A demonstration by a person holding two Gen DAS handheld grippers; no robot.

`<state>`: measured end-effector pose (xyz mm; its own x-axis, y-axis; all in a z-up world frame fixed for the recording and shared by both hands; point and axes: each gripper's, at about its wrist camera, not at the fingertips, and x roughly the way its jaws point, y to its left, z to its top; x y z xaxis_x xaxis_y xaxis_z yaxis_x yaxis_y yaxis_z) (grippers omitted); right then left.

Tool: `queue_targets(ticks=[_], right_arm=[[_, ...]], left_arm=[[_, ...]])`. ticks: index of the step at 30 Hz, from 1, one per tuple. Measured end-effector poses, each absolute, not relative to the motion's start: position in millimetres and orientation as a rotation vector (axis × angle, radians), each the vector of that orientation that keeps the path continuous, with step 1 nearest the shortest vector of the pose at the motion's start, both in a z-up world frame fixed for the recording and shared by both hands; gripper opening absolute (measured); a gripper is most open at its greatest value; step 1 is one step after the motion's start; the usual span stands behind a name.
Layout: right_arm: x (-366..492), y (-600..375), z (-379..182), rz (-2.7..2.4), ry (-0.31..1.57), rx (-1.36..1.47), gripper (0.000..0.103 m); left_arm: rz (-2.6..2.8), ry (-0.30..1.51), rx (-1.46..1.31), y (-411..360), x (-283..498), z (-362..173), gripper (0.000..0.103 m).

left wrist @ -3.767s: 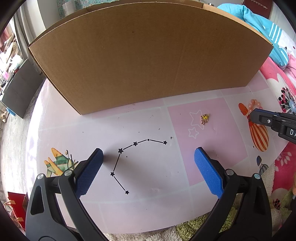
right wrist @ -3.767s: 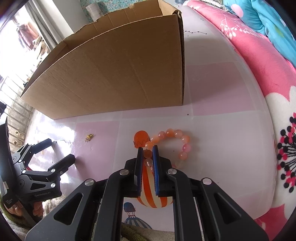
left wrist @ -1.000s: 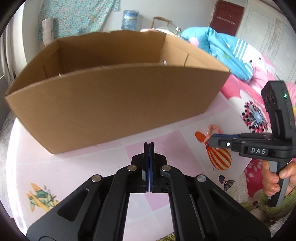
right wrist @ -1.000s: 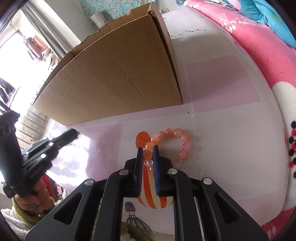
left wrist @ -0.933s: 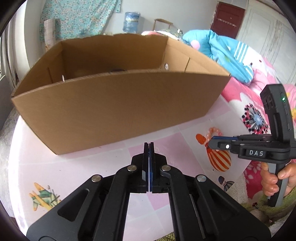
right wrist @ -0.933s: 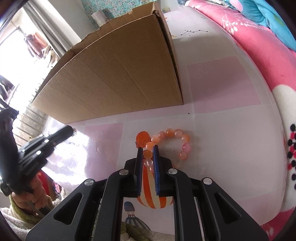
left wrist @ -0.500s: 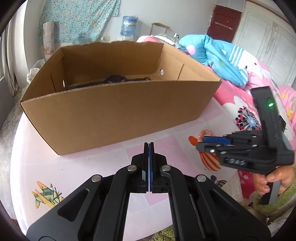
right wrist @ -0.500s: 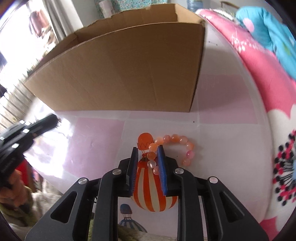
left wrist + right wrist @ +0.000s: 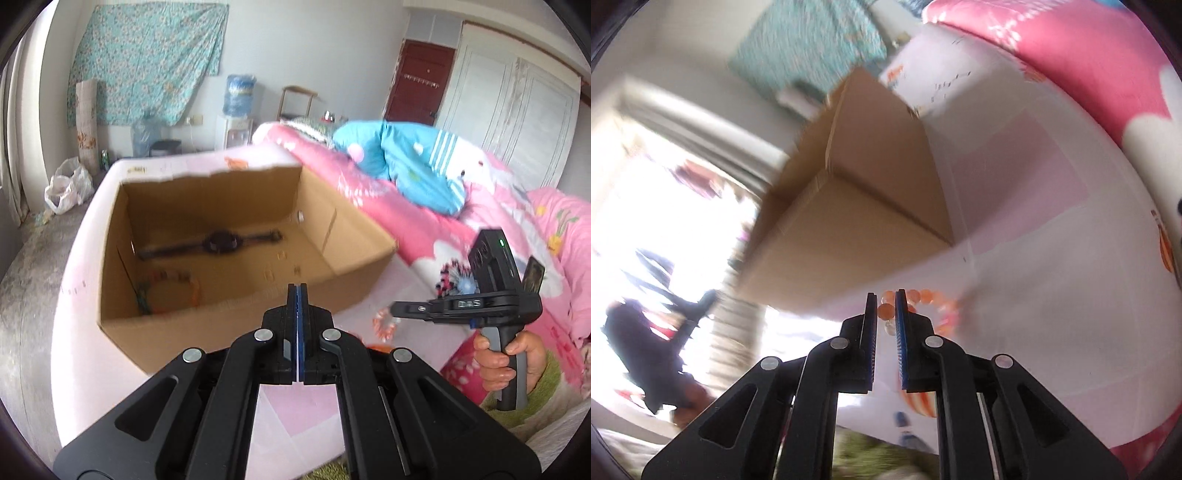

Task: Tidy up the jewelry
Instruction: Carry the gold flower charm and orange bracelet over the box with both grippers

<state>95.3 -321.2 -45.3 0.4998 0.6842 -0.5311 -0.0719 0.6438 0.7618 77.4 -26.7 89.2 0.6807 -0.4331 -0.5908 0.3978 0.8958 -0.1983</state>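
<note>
My left gripper [image 9: 297, 291] is shut, pads flat together, and nothing shows between them. It hovers just before the front wall of the open cardboard box [image 9: 229, 325] and looks down into it. A black watch [image 9: 221, 242] and a coloured bead string [image 9: 173, 280] lie on the box floor. My right gripper [image 9: 886, 302] has its jaws closing on the orange bead bracelet [image 9: 923, 295], with beads pinched between the pads. In the left wrist view the bracelet [image 9: 384, 323] hangs from the right gripper [image 9: 397, 306], right of the box.
The box [image 9: 857, 229] stands on a pink-and-white table cover [image 9: 1052, 295] with a striped balloon print [image 9: 919, 404]. A pink quilt [image 9: 443, 240] and a blue soft toy [image 9: 406, 166] lie beyond it. A hand [image 9: 509, 362] holds the right gripper's handle.
The left gripper has risen, so the inside of the box now shows. The right gripper has rolled and swung, and the bracelet has come up off the balloon print.
</note>
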Motion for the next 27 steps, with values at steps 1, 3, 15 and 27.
queue_targets(ticks=[1,3,15,27], right_arm=[[96.3,-329.2,-46.1,0.533,0.925,0.807,0.01],[97.6,-337.6,-48.9,0.564,0.899,0.88,0.01],[114.1,-365.1,-24.5,0.716,0.789,1.014,0.01],[130.5,-364.6,22.3,0.839,0.699,0.944,0.01]], left_arm=[[-0.469,0.672,-0.061,-25.1,83.2,94.6,0.0],[-0.466,0.67,-0.07,-20.4,97.7,103.5,0.0],[-0.552,1.06,-0.059,-19.0,212.9,70.4,0.0],[-0.557,1.514,-0.114,-22.9,281.3,-22.9,0.0]])
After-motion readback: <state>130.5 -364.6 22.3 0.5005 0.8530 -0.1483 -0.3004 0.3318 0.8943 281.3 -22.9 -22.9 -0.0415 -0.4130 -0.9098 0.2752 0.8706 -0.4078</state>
